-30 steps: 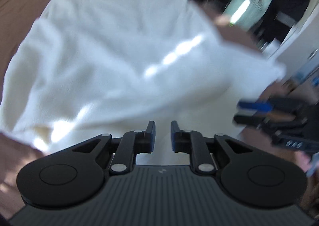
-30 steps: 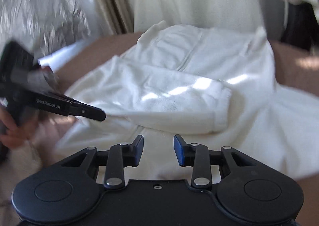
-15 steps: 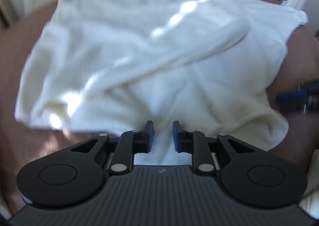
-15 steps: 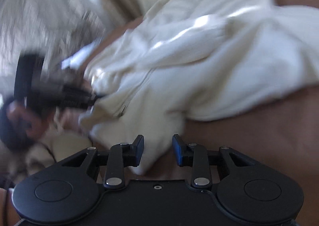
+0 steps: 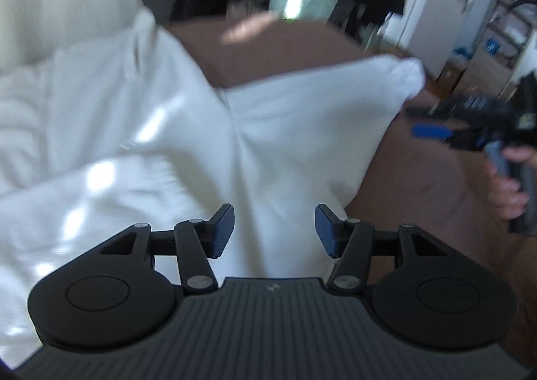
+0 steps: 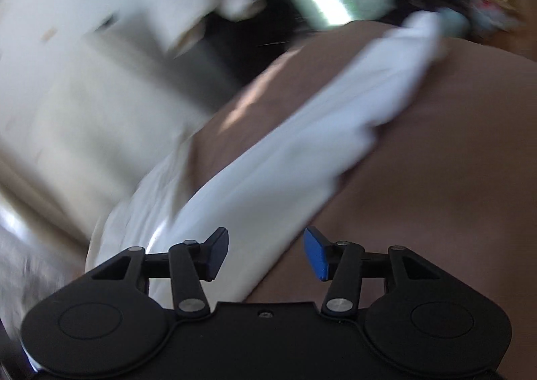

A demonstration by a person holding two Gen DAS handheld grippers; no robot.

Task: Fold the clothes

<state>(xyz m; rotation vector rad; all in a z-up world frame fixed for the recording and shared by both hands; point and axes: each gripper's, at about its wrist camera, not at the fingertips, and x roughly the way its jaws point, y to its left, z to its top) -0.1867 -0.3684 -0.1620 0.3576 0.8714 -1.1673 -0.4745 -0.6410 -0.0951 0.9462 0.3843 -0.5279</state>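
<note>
Garment: white garment [image 5: 188, 131] lies spread on the brown bed [image 5: 285, 41], one corner reaching its far right edge.
Left gripper [image 5: 274, 233]: jaws spreading, empty, above the cloth.
Right gripper [image 6: 265, 253]: jaws spreading, empty, over the garment's near edge.

Bare brown bedcover [image 5: 419, 185] beside garment [image 5: 285, 131]
</note>
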